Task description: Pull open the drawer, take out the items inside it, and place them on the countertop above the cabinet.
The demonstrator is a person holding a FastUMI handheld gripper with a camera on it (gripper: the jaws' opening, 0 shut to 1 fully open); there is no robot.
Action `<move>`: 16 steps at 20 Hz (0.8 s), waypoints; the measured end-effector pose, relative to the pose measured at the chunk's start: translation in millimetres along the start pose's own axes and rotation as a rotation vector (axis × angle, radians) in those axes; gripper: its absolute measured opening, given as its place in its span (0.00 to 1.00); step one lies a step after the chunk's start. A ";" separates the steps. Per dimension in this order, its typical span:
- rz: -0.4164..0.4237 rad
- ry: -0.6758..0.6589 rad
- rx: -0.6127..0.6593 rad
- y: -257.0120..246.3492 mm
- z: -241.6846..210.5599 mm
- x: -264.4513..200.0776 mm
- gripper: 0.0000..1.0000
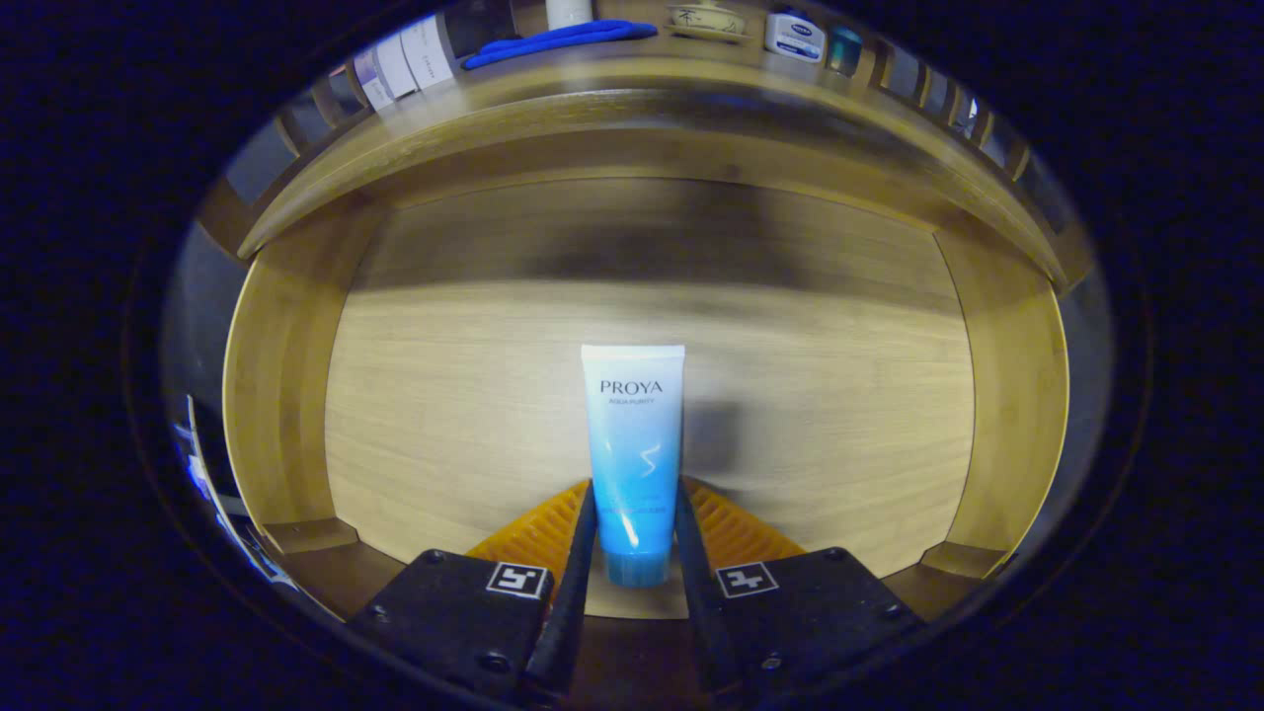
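A blue and white cosmetic tube [633,444] stands between my fingers, cap end down toward me, and my gripper [633,513] is shut on its lower half. Under and around it is the open wooden drawer [474,395], with its bare bottom panel and side walls to left and right. Beyond the drawer, the cabinet's wooden countertop edge [632,79] curves across the far side. The tube casts a faint shadow on the drawer bottom to its right.
On the countertop lie a blue cloth [558,41], white boxes [405,61] at the left, a shallow dish [706,18], a white jar [794,35] and a small teal container [844,49]. A railing of wooden slats rims the counter's sides.
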State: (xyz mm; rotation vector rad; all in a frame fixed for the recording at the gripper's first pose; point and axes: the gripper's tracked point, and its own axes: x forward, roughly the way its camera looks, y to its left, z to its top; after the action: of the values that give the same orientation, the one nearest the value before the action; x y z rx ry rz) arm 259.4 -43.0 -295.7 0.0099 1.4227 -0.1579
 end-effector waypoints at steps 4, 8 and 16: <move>0.006 -0.027 0.030 1.9 1.1 -0.7 0.40; 0.007 -0.061 0.008 0.7 4.9 -10.2 0.38; 0.033 -0.159 0.014 -10.2 14.5 -69.5 0.38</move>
State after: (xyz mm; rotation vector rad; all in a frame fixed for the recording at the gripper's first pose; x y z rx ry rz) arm 262.9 -47.3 -224.2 0.0316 1.2625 -0.1381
